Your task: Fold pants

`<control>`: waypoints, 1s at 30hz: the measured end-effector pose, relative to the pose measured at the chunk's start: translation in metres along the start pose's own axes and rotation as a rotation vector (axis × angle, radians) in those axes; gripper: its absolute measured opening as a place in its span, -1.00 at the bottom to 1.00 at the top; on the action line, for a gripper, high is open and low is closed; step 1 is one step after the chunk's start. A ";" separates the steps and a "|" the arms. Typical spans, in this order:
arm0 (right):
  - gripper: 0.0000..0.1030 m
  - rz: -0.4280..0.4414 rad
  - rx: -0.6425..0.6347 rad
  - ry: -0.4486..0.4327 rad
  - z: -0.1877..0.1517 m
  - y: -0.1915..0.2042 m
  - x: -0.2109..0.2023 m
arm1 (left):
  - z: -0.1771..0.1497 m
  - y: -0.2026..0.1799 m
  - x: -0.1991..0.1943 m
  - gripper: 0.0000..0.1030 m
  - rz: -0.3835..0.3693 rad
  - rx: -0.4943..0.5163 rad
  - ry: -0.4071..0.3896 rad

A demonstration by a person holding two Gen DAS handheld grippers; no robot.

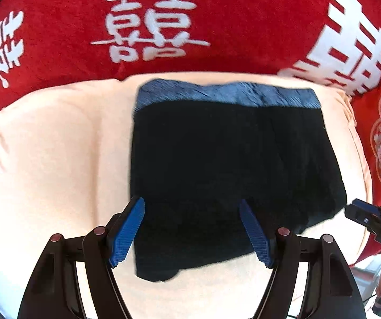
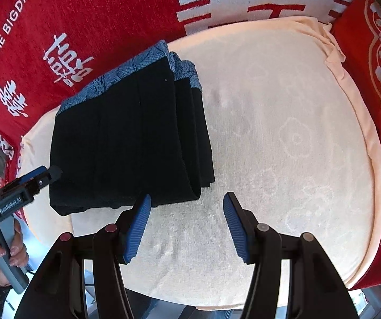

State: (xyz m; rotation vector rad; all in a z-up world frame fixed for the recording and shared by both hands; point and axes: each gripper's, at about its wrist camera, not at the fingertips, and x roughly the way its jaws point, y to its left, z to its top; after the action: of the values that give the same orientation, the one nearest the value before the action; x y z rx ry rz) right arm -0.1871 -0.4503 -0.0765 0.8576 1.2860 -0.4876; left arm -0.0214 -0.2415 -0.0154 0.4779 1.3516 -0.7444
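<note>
Hovering over the folded pants [image 1: 233,170], the left gripper [image 1: 191,204] stands wide open and empty. The right gripper [image 2: 187,199], also open and empty, hangs over bare cream towel [image 2: 283,138] just beside them. The pants lie as a dark, layered stack, blue patterned waistband [image 2: 126,71] toward the red blanket [image 1: 57,53].

The cream cushion [image 2: 283,122] lies bare over most of its right part — open room there, right under the right gripper [image 2: 187,203], whose jaws stand apart over plain cloth. The folded pants [image 2: 126,138] fill the cushion's left part, their stacked edge just beside that gripper. The left gripper [image 1: 191,207], jaws apart, hangs over the pants' near edge. The red blanket [image 1: 57,5] rises behind — a soft wall; a red embroidered pillow [image 2: 376,85] closes the right side.
</note>
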 end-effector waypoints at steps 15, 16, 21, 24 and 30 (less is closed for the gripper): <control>0.18 0.117 -0.041 0.009 0.027 -0.005 0.012 | 0.031 0.045 0.020 0.45 -0.009 -0.046 0.002; 0.19 0.132 -0.040 0.023 0.029 -0.007 0.016 | 0.032 0.051 0.025 0.45 -0.046 -0.054 0.020; 0.41 0.214 -0.012 0.077 0.043 -0.026 0.038 | 0.038 0.075 0.049 0.45 -0.207 -0.097 0.102; 0.41 0.272 0.022 0.109 0.049 -0.035 0.051 | 0.041 0.079 0.053 0.45 -0.260 -0.094 0.107; 0.43 0.434 0.038 0.166 0.063 -0.044 0.076 | 0.045 0.079 0.075 0.71 -0.360 -0.078 0.139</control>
State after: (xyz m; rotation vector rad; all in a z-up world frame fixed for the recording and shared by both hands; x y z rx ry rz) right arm -0.1621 -0.5154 -0.1592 1.1919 1.1972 -0.0974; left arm 0.0698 -0.2337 -0.0891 0.2272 1.6140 -0.9612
